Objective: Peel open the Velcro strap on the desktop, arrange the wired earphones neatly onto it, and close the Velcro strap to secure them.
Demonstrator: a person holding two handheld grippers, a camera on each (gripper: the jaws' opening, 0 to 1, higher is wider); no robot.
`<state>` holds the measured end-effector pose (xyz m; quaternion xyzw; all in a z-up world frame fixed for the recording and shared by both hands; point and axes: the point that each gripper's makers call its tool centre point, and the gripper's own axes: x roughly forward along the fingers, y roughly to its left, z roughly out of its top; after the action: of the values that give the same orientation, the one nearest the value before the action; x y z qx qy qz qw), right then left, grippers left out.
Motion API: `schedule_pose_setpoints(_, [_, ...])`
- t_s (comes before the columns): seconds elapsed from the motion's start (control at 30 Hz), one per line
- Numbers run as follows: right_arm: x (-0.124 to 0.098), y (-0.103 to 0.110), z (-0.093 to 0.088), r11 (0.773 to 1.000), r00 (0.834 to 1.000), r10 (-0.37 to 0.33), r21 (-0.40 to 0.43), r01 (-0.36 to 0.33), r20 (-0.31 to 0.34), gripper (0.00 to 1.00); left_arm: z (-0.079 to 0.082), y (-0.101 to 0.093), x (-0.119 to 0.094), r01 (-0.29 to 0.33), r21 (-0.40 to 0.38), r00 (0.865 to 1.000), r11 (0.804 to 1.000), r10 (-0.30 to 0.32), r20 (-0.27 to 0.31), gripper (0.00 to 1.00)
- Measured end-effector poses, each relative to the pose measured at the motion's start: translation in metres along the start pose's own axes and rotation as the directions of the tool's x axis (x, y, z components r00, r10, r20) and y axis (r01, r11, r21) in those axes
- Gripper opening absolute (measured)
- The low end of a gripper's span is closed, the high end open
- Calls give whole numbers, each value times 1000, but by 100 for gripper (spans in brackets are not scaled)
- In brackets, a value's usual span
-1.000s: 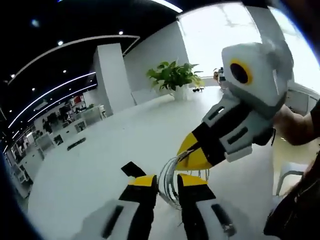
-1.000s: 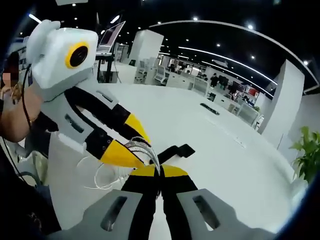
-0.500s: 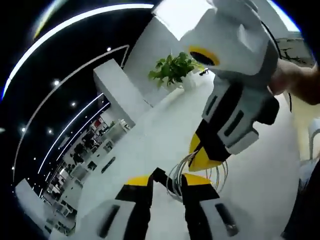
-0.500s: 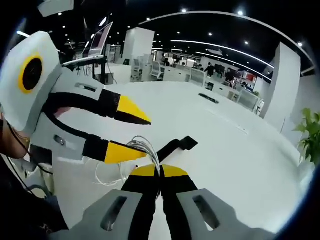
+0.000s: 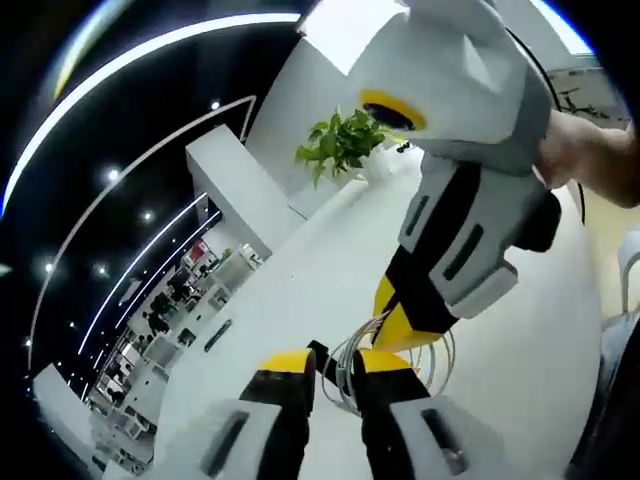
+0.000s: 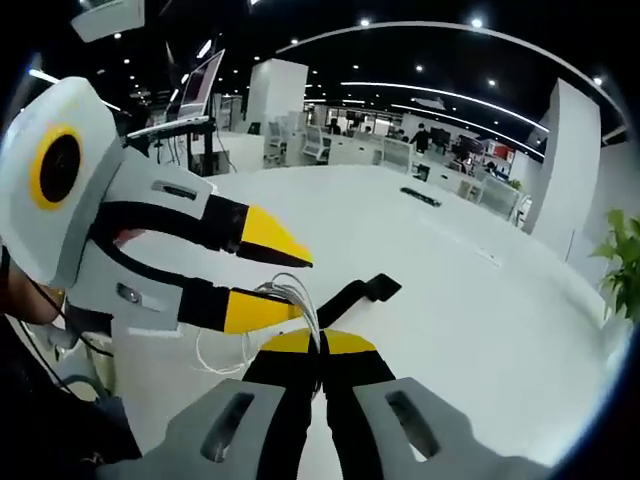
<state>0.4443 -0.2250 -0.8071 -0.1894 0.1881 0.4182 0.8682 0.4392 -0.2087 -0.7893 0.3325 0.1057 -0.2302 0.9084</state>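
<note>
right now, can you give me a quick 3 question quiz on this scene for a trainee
1. True or false: the left gripper is shut.
2. The Velcro strap is: A black, B red, C white.
3. Fill in: at the far end of the table in the left gripper view stands a potted ____.
Key: 1 false, its jaws stand apart beside the earphone cable; 2 A; 3 plant.
</note>
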Motion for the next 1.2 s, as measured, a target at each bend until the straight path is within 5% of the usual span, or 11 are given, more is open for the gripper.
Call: schedule_pose_setpoints(1.2, [0,9,5,999,1000,18,-31,-18,0,4,-4,-6,-1,19,-3,1000,1000,-19,-25,8])
